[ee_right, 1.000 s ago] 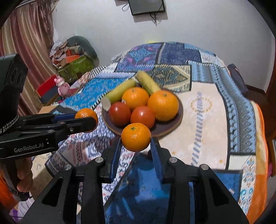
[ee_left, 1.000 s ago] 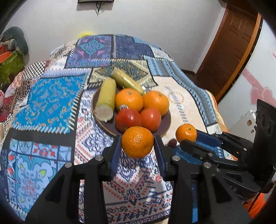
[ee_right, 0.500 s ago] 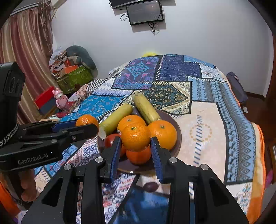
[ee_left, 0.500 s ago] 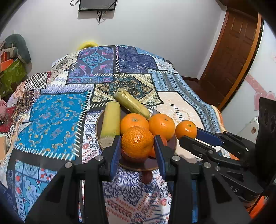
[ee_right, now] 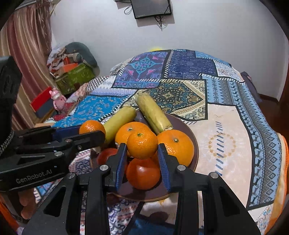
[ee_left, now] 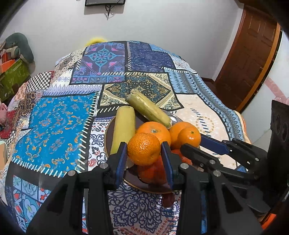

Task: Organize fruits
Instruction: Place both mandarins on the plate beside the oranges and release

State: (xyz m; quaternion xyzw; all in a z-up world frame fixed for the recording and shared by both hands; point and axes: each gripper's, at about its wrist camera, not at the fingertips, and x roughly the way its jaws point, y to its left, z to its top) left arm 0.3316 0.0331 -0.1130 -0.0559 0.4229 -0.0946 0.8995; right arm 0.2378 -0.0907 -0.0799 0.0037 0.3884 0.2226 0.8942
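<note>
White walls and a patchwork bedspread (ee_left: pixel 59 137) in blue, navy and cream frame the scene, with a dark screen (ee_right: pixel 150 8) mounted high on the wall and a brown wooden door (ee_left: pixel 252 54) seen at the right of the left wrist view. At the far left of the right wrist view, striped curtains (ee_right: pixel 21 54) are seen above a heap of boxes and a green carton (ee_right: pixel 75 76), with a small pink toy (ee_right: pixel 58 99) beside them. Near the middle of the bedspread a dark brown plate (ee_right: pixel 187 130) is seen, loaded with two pale green stalk-like pieces (ee_left: pixel 124 130), several oranges (ee_right: pixel 176 146) and red tomatoes (ee_right: pixel 143 174). One mandarin (ee_left: pixel 143 149) is gripped between the blue pads of the left gripper (ee_left: pixel 144 153) and is held above the near side of the plate. A second mandarin (ee_right: pixel 141 144) is clamped in the same way by the right gripper (ee_right: pixel 142 153), directly over a tomato. Both pairs of fingers are set narrowly, pressed against the fruit. A small dark fruit (ee_left: pixel 168 199), too blurred to be identified, is seen on the cloth just in front of the plate. Part of a hand (ee_right: pixel 27 204) is glimpsed under the left tool.
</note>
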